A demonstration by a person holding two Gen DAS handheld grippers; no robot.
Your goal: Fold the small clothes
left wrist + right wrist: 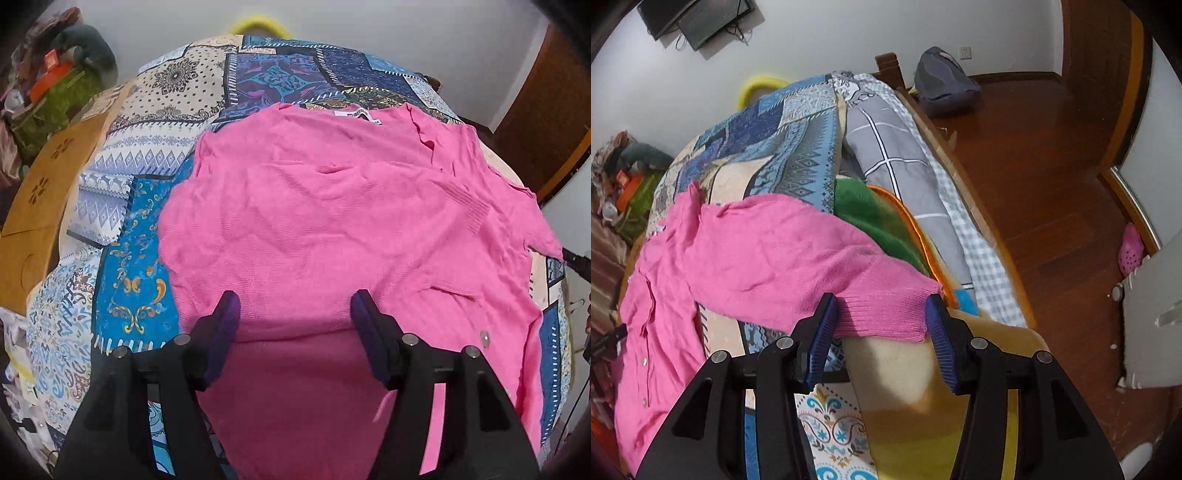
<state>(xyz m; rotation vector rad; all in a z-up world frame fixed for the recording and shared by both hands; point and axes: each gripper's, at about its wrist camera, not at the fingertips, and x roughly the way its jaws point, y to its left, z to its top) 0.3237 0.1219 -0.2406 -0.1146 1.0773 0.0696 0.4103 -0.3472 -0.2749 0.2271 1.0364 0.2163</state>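
A pink knitted cardigan with small pearly buttons (332, 206) is spread flat on a bed covered by a blue and cream patchwork-print blanket (147, 229). The body of the garment lies ahead of the left gripper (293, 310), whose fingers (229, 314) are held wide apart above the near hem, gripping nothing. One pink sleeve (798, 258) is stretched out sideways from the body toward the right gripper (882, 317), its long axis running across the bed, and its ribbed cuff (886, 314) is seen lying between the right gripper's spread fingers (938, 321), not yet pinched; whether the pads touch the knit cannot be told. The right gripper is judged far nearer the cuff, so a sleeve fold inward over the body would be expected from that side.
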